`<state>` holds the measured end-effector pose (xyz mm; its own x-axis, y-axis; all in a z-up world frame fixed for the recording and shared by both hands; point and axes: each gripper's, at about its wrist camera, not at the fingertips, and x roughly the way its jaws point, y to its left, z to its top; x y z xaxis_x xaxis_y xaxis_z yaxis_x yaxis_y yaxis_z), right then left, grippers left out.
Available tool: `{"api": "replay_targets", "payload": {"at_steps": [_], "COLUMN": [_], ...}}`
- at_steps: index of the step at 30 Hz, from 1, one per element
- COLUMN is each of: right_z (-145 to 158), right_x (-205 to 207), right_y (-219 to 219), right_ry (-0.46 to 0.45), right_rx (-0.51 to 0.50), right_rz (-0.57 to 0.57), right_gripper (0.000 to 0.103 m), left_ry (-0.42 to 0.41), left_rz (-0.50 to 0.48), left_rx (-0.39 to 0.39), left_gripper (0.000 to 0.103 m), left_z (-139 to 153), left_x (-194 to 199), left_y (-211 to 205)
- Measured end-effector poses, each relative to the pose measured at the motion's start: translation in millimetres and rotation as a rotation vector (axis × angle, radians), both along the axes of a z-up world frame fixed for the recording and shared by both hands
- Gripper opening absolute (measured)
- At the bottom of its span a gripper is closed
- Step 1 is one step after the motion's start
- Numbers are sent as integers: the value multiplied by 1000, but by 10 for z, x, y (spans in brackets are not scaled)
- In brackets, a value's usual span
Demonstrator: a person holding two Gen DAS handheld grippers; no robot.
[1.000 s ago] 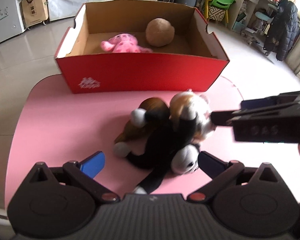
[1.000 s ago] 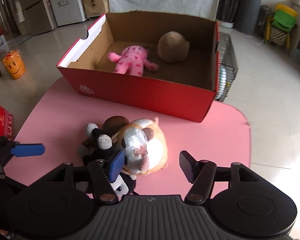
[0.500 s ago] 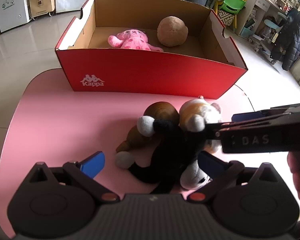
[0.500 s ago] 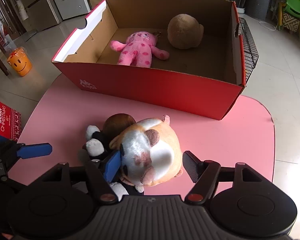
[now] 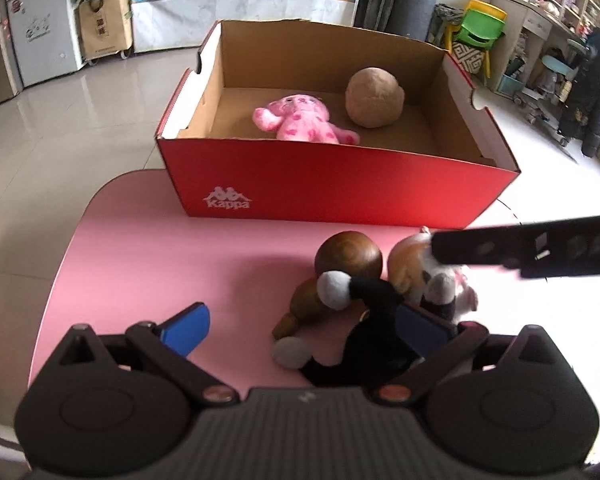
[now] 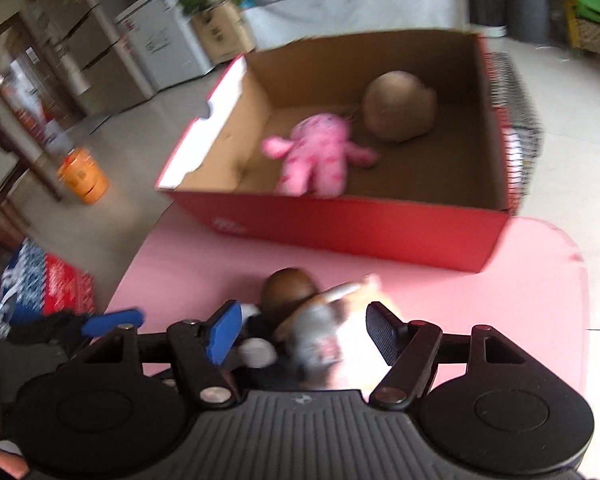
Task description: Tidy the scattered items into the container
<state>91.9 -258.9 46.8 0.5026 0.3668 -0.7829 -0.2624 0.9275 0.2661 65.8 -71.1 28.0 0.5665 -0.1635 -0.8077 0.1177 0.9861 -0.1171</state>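
**Both grippers closing in on the toy pile, jaws wide**

Here we are on the pink table, and the scattered heap sits right at the near edge of the action: a brown plush, a black-and-white plush draped over it, and an orange-and-white plush pressed up against both. All three are touching, tangled together, just in front of the red box.

The left gripper stands spread wide. Its left blue finger hovers over bare pink table, well clear of the pile; its right finger is right up against the black-and-white plush, which lies partly between the two. No squeeze there, nothing gripped.

Over to the right gripper, and the wrist view is blurred. Its jaws have just been opening, and the orange-and-white plush sits between them with the brown plush's head just beyond. There's a gap showing on the right side, so the pads are not pressing, nothing held. In the left wrist view, that gripper's dark finger reaches in from the right and overlaps the top of the orange-and-white plush.

Inside the box, a pink plush and a tan round plush lie side by side on the cardboard floor.
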Motion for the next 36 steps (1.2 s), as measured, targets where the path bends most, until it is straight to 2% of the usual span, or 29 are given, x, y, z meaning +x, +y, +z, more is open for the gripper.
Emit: {"api": "replay_targets", "payload": {"at_steps": [4,6,9,13,22,27,32,36], "right_z": [-50,-67,-43,2,73,33,-23,-104], "right_x": [44,60,64,76,72,139,252,335], "right_y": [-179,-250,-284,-225,98,292,503,677], "right_ry": [49,78,72,42,-12,3,20,52], "right_rx": [-55,-50,-52,-36,18,28,50,61], "right_rz": [-125,-164,-195,-174,-50,-21,-10,-4], "right_gripper": [70,70,70,70,69,69,69,69], "left_ry": [-31,-58,-43,-19,-4,-14,4,-5], "left_rz": [8,3,-2,13,73,105,160,151], "left_rx": [-14,-17,-11,-10,-8,-7,-49,-49], "left_gripper": [103,103,103,103,103,103,103,103], "left_z": [48,94,90,32,-94,-173,-257,-310], "left_x": [-14,-26,-9,11,33,94,199,252], "left_y": [31,38,42,104,270,405,538,547]}}
